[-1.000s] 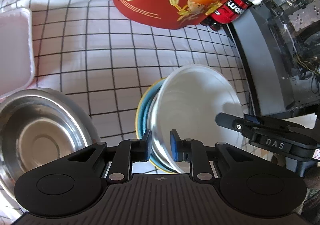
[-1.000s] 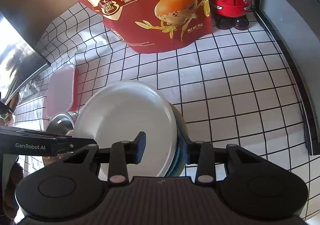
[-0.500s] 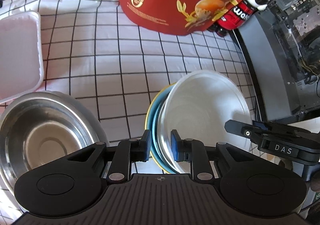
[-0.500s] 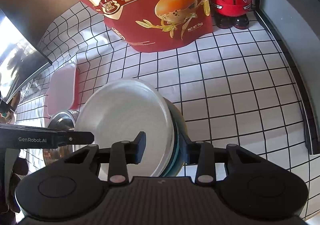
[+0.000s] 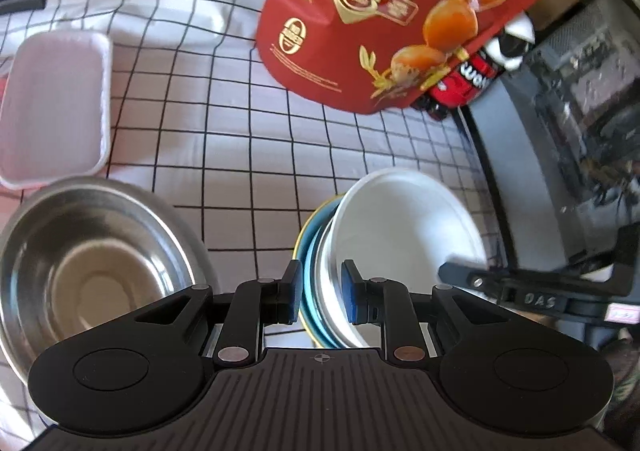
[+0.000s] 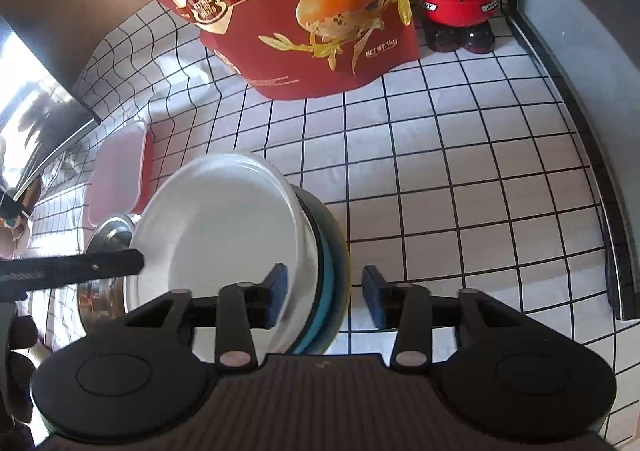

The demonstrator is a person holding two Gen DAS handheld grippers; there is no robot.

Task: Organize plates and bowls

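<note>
Two dishes: white bowl (image 5: 404, 235) nested on blue plate (image 6: 330, 283) | left gripper (image 5: 320, 293) fingers clamp both | right gripper (image 6: 324, 297) fingers releasing

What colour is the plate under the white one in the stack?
Blue plate, with a yellowish rim outside it; clearest in the right wrist view.

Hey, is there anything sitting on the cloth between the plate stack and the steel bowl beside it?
Nothing visible. In the left wrist view only bare checked cloth lies between the plate stack and the steel bowl. The pink container sits beyond the bowl, off that path.
</note>
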